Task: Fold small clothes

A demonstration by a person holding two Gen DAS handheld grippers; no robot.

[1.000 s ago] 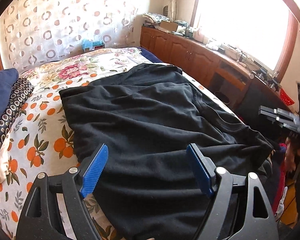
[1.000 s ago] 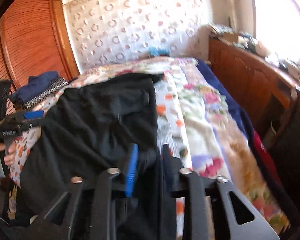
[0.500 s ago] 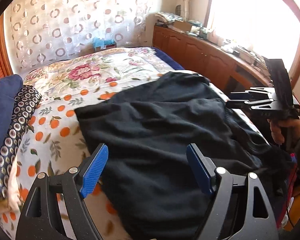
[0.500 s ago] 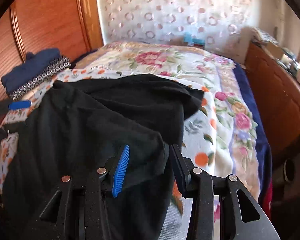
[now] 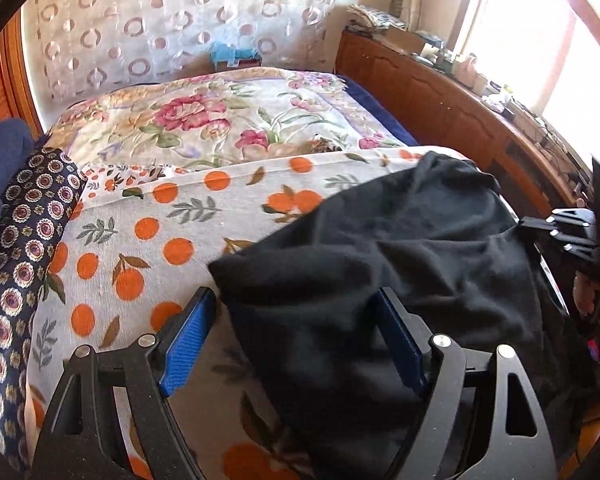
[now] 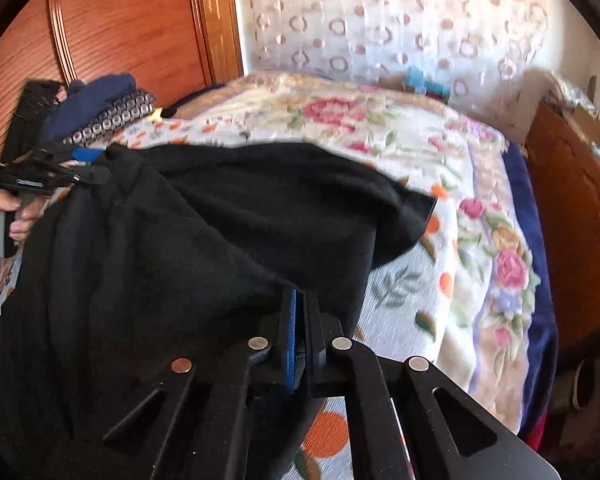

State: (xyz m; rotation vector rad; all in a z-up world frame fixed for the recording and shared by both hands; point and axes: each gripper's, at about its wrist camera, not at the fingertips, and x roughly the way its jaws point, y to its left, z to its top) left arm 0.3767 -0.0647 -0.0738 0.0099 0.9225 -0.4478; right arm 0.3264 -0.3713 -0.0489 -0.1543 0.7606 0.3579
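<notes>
While my left gripper (image 5: 292, 340) gapes over the near corner of the black garment (image 5: 400, 264) on the bed's orange-print blanket (image 5: 140, 236), that corner could drag. My right gripper (image 6: 298, 320) has just clamped the hem; thin fabric may slip.

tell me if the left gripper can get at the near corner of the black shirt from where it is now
Probably yes. The left gripper is open, and the black shirt corner already lies between its blue pads, flat on the orange-print sheet, with nothing covering it.
</notes>
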